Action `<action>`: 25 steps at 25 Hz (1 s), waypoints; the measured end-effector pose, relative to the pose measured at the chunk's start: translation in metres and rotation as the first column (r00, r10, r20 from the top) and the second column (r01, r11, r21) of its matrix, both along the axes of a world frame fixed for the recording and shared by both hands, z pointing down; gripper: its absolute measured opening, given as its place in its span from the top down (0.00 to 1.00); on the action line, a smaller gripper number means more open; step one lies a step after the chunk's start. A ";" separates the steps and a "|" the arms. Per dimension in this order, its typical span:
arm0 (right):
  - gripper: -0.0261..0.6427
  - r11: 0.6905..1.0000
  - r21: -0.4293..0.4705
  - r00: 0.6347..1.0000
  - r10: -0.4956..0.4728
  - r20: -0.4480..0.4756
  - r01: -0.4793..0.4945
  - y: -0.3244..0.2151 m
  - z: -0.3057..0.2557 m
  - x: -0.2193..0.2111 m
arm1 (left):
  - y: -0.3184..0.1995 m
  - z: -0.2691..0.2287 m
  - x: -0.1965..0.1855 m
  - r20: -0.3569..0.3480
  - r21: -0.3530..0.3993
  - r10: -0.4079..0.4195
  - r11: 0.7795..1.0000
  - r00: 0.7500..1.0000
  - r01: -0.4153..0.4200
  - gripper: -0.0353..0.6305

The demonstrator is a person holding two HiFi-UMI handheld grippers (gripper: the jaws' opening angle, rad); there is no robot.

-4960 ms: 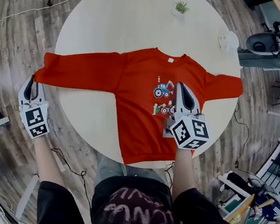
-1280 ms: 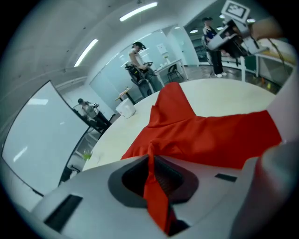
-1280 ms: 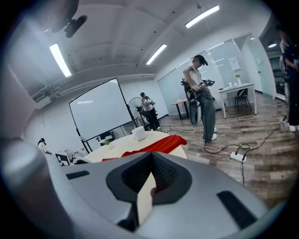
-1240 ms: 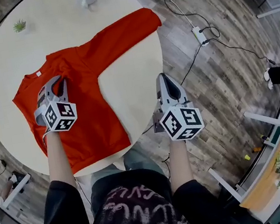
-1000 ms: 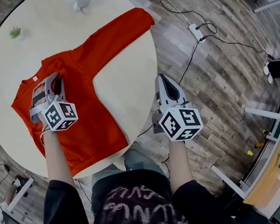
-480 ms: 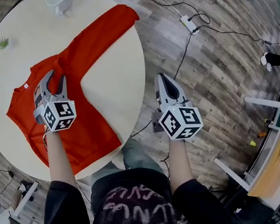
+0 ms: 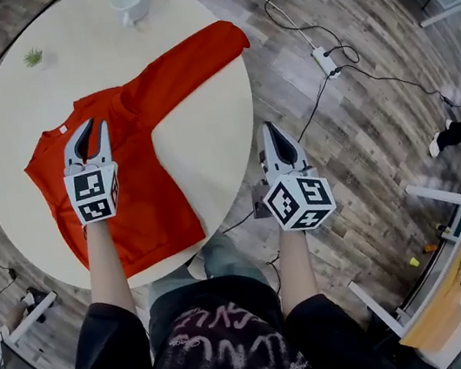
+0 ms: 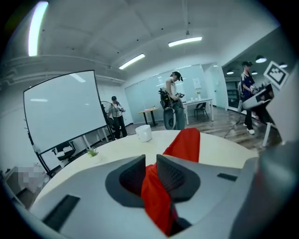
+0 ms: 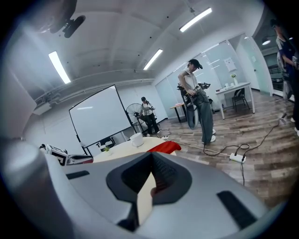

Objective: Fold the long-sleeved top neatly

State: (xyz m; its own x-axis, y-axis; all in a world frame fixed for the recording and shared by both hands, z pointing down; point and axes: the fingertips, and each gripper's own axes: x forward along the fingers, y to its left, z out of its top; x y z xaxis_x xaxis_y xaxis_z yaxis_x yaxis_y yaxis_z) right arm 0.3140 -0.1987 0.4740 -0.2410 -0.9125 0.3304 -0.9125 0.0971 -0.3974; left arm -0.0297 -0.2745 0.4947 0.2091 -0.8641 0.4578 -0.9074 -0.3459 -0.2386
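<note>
The red long-sleeved top (image 7: pixel 149 211) lies on the round table (image 7: pixel 206 148), one sleeve (image 7: pixel 191 58) reaching toward 2 o'clock. The left tool (image 7: pixel 95 124) has just been closing its jaws and pinches fabric near the shoulder. The right tool (image 7: pixel 272 128), closed and empty, hangs beyond the table's 4 o'clock edge.

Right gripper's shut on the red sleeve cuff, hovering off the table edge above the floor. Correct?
Not quite. The right gripper is shut on nothing: the right gripper view shows its fingers closed together, empty. The sleeve cuff lies on the table. It does hover off the table edge above the floor.
</note>
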 end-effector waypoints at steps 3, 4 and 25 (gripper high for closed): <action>0.95 1.000 0.013 1.000 -0.017 -0.003 0.017 0.002 -0.009 -0.010 | 0.014 -0.014 -0.009 -0.035 0.023 -0.037 0.999 0.999 0.038 0.89; 0.95 1.000 0.016 1.000 -0.021 -0.003 0.021 0.003 -0.012 -0.013 | 0.019 -0.018 -0.011 -0.034 0.028 -0.041 0.999 0.999 0.042 0.92; 0.95 0.985 0.140 0.992 -0.094 -0.080 0.105 0.036 -0.094 -0.080 | 0.126 -0.099 -0.068 -0.223 0.136 -0.125 0.978 0.967 0.157 0.93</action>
